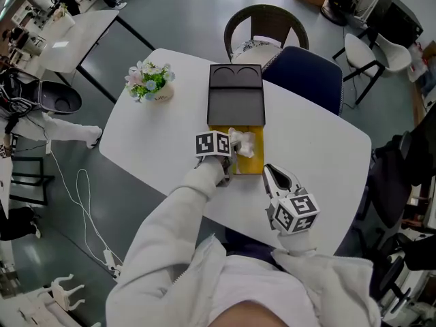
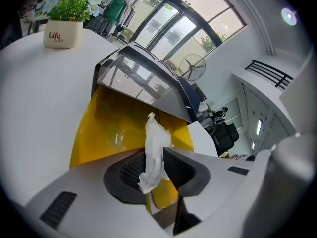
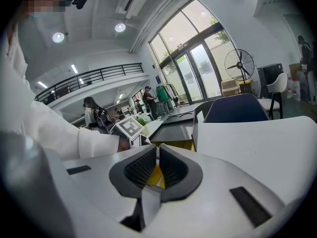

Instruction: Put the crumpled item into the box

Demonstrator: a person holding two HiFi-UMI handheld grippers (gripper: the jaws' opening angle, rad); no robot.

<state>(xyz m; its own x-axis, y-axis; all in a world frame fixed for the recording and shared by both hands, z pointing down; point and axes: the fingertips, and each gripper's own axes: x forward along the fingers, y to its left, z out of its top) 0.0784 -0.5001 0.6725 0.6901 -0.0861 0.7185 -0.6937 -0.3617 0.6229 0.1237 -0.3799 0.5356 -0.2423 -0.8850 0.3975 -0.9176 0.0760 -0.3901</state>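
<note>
**Head view.** Looking steeply down on a white table with rounded corners (image 1: 136,142). Near its middle, a shallow yellow box (image 1: 248,163), with its dark grey lid (image 1: 236,104) laid open flat on the far side. At the box's near left corner, the left gripper (image 1: 229,157), pinching a crumpled white tissue (image 1: 242,142) right over the yellow tray. Lower right, nearer the body, the right gripper (image 1: 271,172), apart from the box, over bare tabletop, tips drawn together and empty. Far left on the table, a small cream pot of white flowers and green leaves (image 1: 151,82). Beyond the table, a brown wicker chair (image 1: 266,16) and a dark blue chair (image 1: 303,77).

**Left gripper view.** Left gripper (image 2: 156,165) with jaws narrow, dark ribbed pads pressed on the crumpled white tissue (image 2: 156,145) from both sides. Tissue standing upright out of the gap, a loose end hanging below the pads. Directly behind it, the yellow box (image 2: 109,128), open toward the camera, under the raised dark grey lid (image 2: 138,83). Flower pot (image 2: 62,32) at upper left on the table (image 2: 34,93).

**Right gripper view.** Right gripper (image 3: 157,165) closed to a thin slit, nothing between the pads, only a strip of the yellow box (image 3: 176,145) showing past them. Further on, a white sleeve (image 3: 74,138) reaching to a marker cube (image 3: 130,128), and the dark blue chair (image 3: 237,109) behind the table's edge.
</note>
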